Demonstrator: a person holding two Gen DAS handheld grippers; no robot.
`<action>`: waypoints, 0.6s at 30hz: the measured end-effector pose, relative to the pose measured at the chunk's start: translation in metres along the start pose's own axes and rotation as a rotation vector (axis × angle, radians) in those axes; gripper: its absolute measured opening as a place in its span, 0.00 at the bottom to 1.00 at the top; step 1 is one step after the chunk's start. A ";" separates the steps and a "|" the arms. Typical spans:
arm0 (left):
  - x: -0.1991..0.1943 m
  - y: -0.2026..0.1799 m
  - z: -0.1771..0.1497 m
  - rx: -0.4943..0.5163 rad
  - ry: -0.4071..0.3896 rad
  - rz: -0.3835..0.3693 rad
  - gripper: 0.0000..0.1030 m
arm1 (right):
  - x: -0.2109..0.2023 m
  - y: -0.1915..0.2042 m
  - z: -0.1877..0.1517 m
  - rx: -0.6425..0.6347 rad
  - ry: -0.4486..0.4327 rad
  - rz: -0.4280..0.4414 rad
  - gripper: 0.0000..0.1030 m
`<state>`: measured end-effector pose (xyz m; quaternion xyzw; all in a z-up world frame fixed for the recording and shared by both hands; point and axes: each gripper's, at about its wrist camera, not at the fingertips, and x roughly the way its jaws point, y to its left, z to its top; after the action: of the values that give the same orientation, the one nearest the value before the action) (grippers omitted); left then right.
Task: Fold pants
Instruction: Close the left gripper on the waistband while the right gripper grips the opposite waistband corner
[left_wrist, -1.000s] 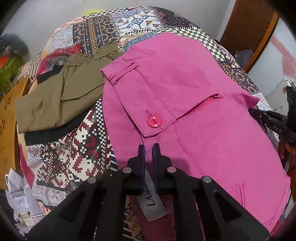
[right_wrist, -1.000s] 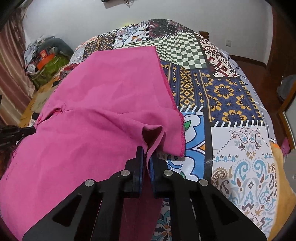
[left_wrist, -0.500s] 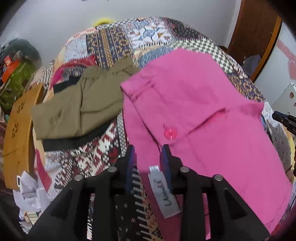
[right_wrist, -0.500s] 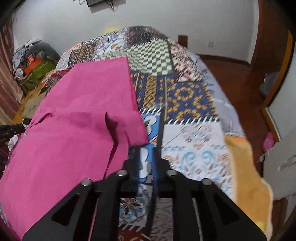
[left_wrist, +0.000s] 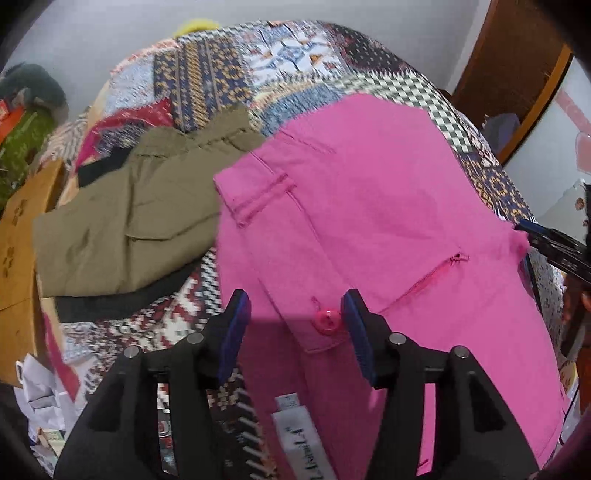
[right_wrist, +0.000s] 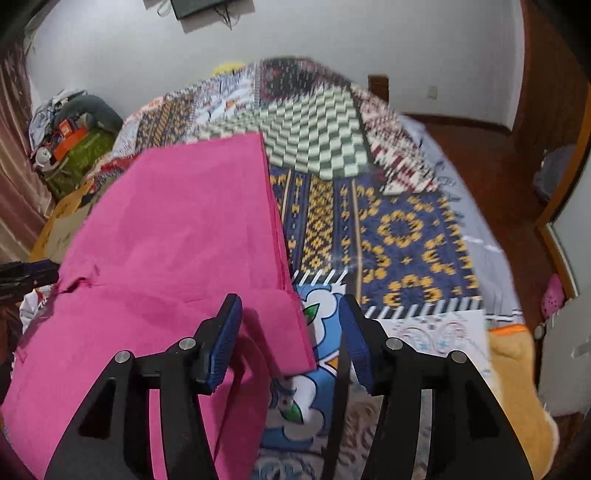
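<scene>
We find the pink pants (left_wrist: 369, 221) lying flat on the patchwork bedspread (right_wrist: 388, 229), doubled over on themselves, with the waistband, its button (left_wrist: 327, 321) and the white label (left_wrist: 299, 432) at the near edge under the left gripper (left_wrist: 293, 326). In the right wrist view the folded edge runs straight away from us and the near corner sits between the fingers of the right gripper (right_wrist: 290, 334).

Both grippers have their jaws opening. We see pink cloth beneath and between each pair of blue pads, but neither pair presses on it; nothing is held.

We judge one fold as laid down and released. The garment is still a broad panel, so at least one further fold appears outstanding to bring it to a compact size. A small ripple remains near the right gripper's corner and may need smoothing.

An olive garment (left_wrist: 140, 221), already folded over a dark one, lies just beside the pants on the left.
</scene>
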<state>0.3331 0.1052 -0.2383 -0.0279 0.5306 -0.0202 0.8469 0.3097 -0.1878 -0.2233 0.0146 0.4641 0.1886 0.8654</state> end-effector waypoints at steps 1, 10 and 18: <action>0.002 -0.001 -0.001 0.000 0.000 0.003 0.52 | 0.006 -0.002 -0.001 0.008 0.017 0.012 0.49; 0.015 0.000 0.004 -0.068 0.010 -0.058 0.40 | 0.030 -0.001 -0.013 0.016 0.093 0.111 0.34; 0.015 -0.012 0.002 0.023 -0.001 0.071 0.13 | 0.037 0.015 -0.019 -0.105 0.099 0.050 0.07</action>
<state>0.3414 0.0926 -0.2500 0.0010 0.5303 0.0038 0.8478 0.3081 -0.1638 -0.2603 -0.0283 0.4952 0.2348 0.8360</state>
